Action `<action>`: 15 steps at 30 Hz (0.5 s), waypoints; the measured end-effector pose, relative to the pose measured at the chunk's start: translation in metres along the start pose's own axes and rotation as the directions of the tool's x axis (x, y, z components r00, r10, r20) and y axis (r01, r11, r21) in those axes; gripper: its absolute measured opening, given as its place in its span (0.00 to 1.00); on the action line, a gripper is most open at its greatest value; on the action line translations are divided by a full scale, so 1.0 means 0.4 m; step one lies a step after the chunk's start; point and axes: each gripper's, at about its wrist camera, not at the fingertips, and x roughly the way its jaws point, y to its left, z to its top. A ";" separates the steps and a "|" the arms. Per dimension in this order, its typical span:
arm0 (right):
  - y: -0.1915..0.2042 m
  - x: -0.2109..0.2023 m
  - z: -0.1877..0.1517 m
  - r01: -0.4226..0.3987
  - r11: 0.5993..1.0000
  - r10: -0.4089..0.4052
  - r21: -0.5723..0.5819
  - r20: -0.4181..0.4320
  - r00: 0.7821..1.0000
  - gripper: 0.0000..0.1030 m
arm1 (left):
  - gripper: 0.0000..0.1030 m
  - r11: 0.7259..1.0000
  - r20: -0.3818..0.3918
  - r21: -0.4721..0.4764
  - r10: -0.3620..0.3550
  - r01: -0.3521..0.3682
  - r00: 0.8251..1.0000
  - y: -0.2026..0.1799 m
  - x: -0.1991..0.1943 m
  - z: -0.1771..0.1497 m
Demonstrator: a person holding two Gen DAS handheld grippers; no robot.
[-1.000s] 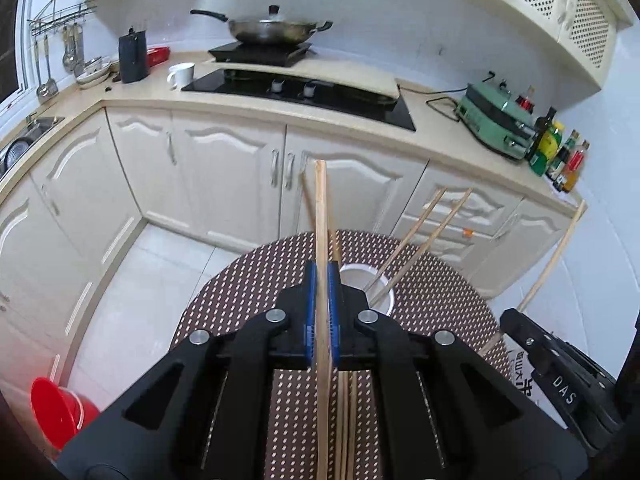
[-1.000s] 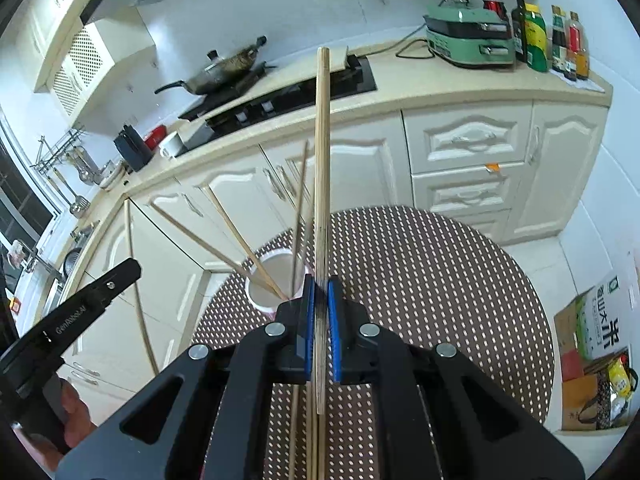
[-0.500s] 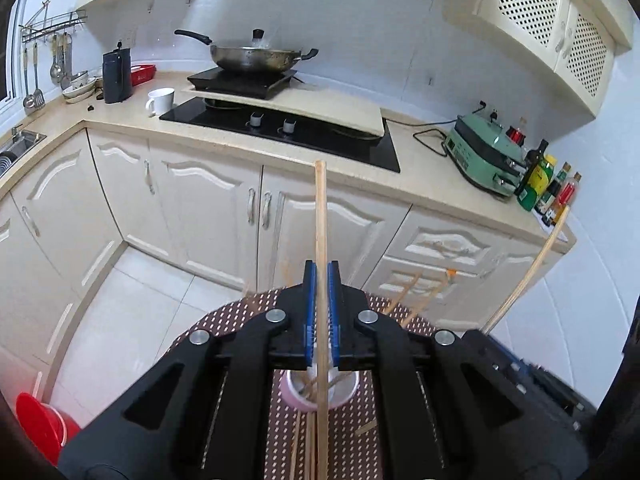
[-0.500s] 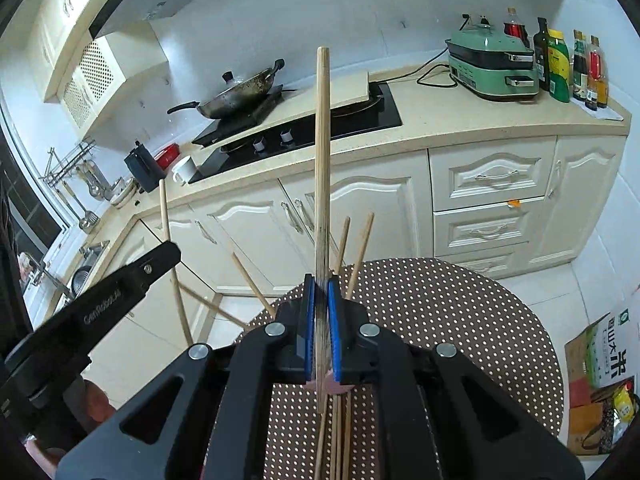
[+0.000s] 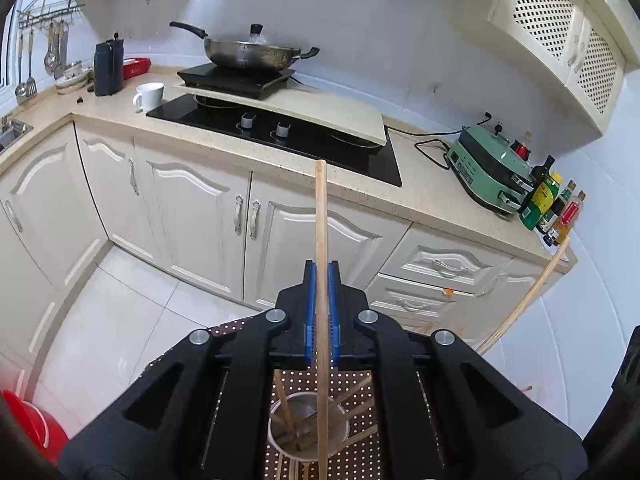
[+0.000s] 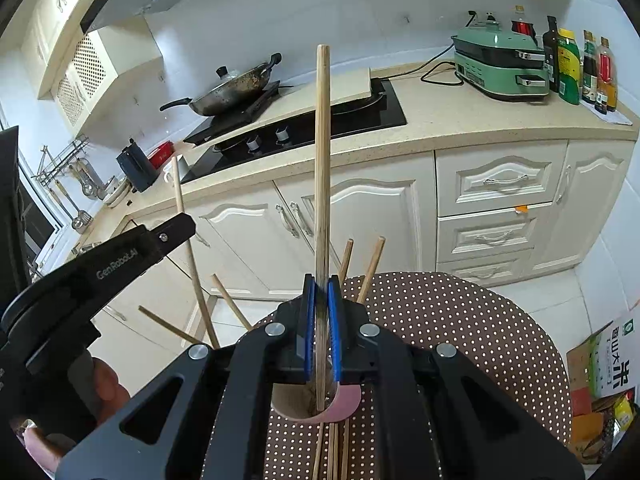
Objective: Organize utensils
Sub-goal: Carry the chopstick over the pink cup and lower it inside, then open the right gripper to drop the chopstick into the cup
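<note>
My left tool (image 5: 321, 312) is clenched on a wooden chopstick (image 5: 321, 240) that runs up the middle of the frame. Below it, at the bottom centre, a white cup (image 5: 306, 428) holds several chopsticks on the dotted brown mat (image 5: 352, 384). My right tool (image 6: 321, 320) is clenched on its own chopstick (image 6: 322, 160). Only the right view shows the cup's pink outer wall (image 6: 346, 400) and, at the left edge, the left tool (image 6: 176, 228) gripping its stick above the cup. In the left view, the thin stick at the right edge is probably the right tool's, though the tool itself is barely visible there.
</note>
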 end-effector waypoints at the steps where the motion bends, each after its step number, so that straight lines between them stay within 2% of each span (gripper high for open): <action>1: 0.000 0.009 -0.001 0.000 1.000 0.000 -0.003 -0.004 1.000 0.05 | 0.06 1.000 0.002 0.002 0.002 -0.002 1.000 0.001 0.007 -0.001; 9: 0.010 0.069 -0.024 0.000 1.000 -0.001 -0.017 -0.064 0.998 0.05 | 0.06 1.000 -0.011 0.011 0.009 -0.009 1.000 0.018 0.082 -0.023; 15: 0.009 0.099 -0.044 0.008 1.000 -0.009 -0.013 -0.105 0.994 0.05 | 0.06 0.999 -0.061 0.045 0.013 -0.010 0.998 0.016 0.127 -0.068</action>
